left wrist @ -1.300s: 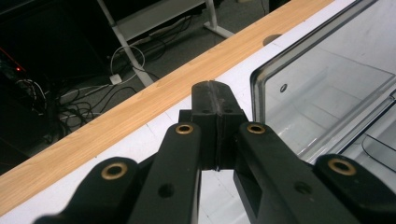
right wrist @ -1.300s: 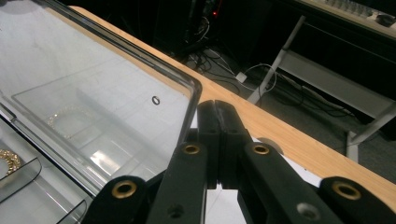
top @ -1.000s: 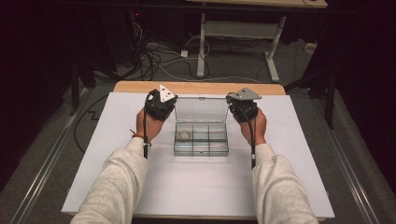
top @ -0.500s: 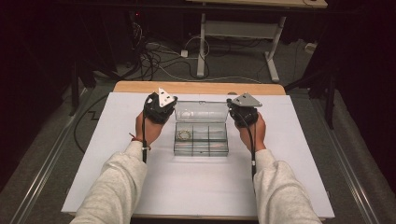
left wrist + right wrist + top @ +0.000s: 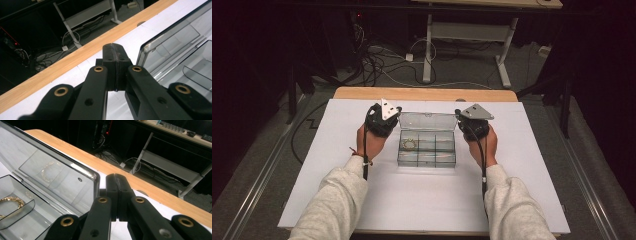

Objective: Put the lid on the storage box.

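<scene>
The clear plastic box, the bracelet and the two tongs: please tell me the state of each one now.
Clear plastic box: open, lid standing up at its far side.
Gold bracelet: lying in the far left compartment, not held.
Left tongs: shut, empty, just outside the lid's left corner.
Right tongs: shut, empty, just outside the lid's right corner.

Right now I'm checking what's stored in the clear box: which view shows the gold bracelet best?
The right gripper view: the gold bracelet lies close in a compartment, its reflection in the lid. The high view shows it small. The left gripper view gives just the clear box.
</scene>
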The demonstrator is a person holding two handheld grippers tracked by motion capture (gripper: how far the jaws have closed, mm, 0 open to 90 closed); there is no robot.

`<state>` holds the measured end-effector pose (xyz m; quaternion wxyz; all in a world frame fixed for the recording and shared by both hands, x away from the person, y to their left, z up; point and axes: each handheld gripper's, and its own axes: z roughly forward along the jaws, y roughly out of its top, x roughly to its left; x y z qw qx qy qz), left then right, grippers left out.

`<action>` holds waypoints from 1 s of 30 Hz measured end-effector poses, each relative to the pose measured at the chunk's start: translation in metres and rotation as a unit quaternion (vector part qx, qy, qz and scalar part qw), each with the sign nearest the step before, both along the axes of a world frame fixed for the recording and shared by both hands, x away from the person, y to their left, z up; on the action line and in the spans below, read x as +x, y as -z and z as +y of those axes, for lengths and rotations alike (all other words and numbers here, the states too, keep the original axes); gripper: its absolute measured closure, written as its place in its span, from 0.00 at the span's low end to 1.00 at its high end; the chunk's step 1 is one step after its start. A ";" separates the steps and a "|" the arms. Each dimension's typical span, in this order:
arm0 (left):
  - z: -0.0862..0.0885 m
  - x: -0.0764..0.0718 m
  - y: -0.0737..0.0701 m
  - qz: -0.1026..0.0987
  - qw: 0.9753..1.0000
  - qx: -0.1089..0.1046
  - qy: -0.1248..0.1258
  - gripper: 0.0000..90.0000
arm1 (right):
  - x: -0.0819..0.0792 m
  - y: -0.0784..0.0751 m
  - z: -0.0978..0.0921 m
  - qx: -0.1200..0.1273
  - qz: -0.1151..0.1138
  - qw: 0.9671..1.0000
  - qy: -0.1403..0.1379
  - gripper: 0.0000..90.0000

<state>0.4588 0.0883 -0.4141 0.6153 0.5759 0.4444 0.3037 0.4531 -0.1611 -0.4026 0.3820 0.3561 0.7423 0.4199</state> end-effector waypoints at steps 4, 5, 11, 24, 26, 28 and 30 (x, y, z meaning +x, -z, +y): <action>-0.001 -0.002 0.000 -0.002 1.000 0.004 -0.001 0.97 | -0.002 0.000 0.000 0.002 0.000 1.000 0.002 1.00; -0.001 -0.003 0.000 -0.002 1.000 0.003 -0.002 0.97 | -0.002 0.001 0.000 0.002 0.000 1.000 0.001 1.00; -0.001 -0.007 0.003 -0.008 1.000 0.002 -0.006 0.97 | -0.005 0.002 0.000 0.005 0.002 1.000 0.005 1.00; -0.002 -0.017 0.008 -0.010 1.000 -0.005 -0.011 0.97 | -0.013 0.005 0.000 0.010 0.003 1.000 0.001 1.00; -0.003 -0.019 0.008 -0.010 1.000 -0.006 -0.011 0.97 | -0.013 0.005 0.000 0.008 0.001 1.000 0.003 1.00; -0.002 -0.020 0.009 -0.011 1.000 -0.003 -0.009 0.97 | -0.015 0.006 0.000 0.007 0.002 1.000 0.004 1.00; -0.002 -0.021 0.009 -0.011 1.000 -0.005 -0.011 0.97 | -0.016 0.006 0.000 0.006 0.001 1.000 0.004 1.00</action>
